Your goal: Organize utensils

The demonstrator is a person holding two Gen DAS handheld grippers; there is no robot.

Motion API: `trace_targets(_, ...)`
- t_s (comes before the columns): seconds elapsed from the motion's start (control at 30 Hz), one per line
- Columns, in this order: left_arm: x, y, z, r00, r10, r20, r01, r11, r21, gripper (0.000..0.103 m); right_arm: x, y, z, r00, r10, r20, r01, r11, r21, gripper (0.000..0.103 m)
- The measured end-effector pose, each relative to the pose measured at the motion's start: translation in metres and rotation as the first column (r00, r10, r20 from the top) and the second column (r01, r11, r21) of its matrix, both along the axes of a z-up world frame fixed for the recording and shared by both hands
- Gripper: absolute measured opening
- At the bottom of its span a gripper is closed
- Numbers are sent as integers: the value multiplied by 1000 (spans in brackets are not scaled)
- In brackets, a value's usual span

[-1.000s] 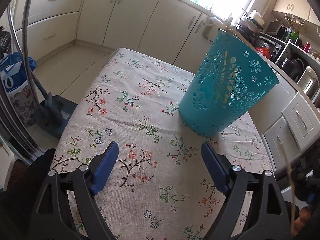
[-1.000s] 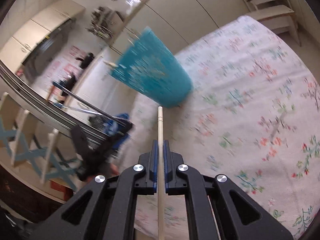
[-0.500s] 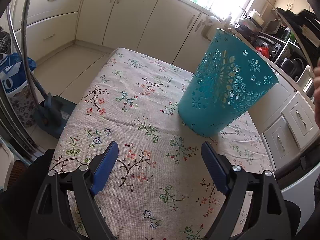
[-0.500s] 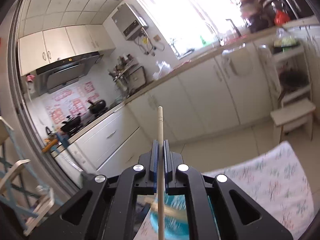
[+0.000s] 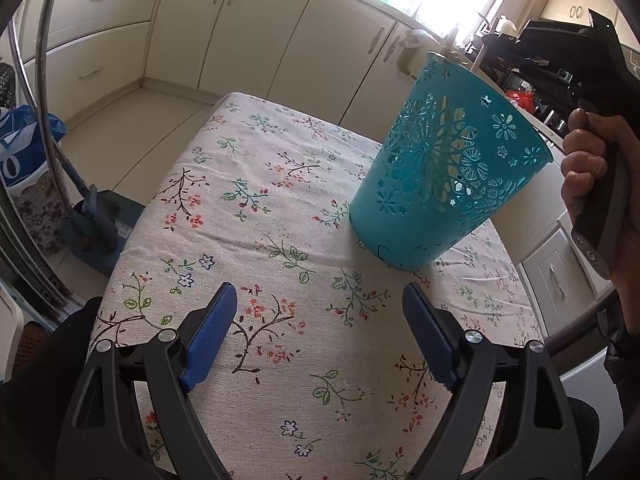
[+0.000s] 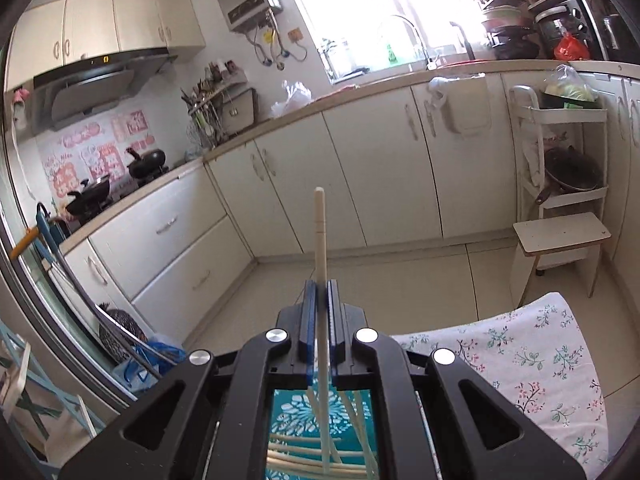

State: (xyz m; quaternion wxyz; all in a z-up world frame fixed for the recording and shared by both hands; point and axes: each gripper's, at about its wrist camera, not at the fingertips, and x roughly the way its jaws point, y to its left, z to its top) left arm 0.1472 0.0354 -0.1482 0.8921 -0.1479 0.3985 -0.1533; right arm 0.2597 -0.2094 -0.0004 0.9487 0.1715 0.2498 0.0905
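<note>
The right gripper (image 6: pixel 319 292) pinches one chopstick (image 6: pixel 320 232) between its blue pads, which are pressed tightly on it. The chopstick is pale wood, thin and straight, with a rounded tip and faint rings just below the tip. It stands almost upright in the right wrist view, its upper part in front of the cream kitchen cabinets (image 6: pixel 360 168), and its lower part goes down behind the gripper body into the teal basket (image 6: pixel 288 416).

Through the gap under the jaws, several more pale chopsticks (image 6: pixel 304 452) lie crossed inside that basket.

In the left wrist view the teal basket (image 5: pixel 440 176) stands on the floral tablecloth (image 5: pixel 248 216), toward the far right part of the table. It is plastic, wider at the rim than at the base, with cut-out flower patterns in its wall. Some light sticks show through the holes and above the rim.

The left gripper (image 5: pixel 320 328) has its jaws spread wide, with nothing between them, low above the cloth and well apart from the basket. A hand (image 5: pixel 588 160) holds the black handle of the right gripper at the right edge.
</note>
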Motion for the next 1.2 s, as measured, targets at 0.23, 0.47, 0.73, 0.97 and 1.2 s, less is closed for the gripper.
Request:
trace_targets(0.23,0,1,0,1000,18,-4,-18,1000,15,82,-29,11,-2,997,77,-12,-77,996,-39,7)
trace_targets(0.47,0,-1,0,999,42,-4,-42,997,57,85,-112,-4,-16,998,67,10,-66,995,-77,41)
trace_targets(0.73,0,-10,1,999,42,-10,-40,992,123,87,-178,-31,-105,981,-75,-177,46,985,-164,47)
trace_targets(0.97,-9,-19,12,998,49,27,-53,975,216,89,-203,-38,-135,954,-140,-265,98,982,-163,48)
trace_targets(1.2,-55,-24,63,996,63,64,-78,957,278,95,-237,-21,-106,959,-96,-267,61,989,-134,65)
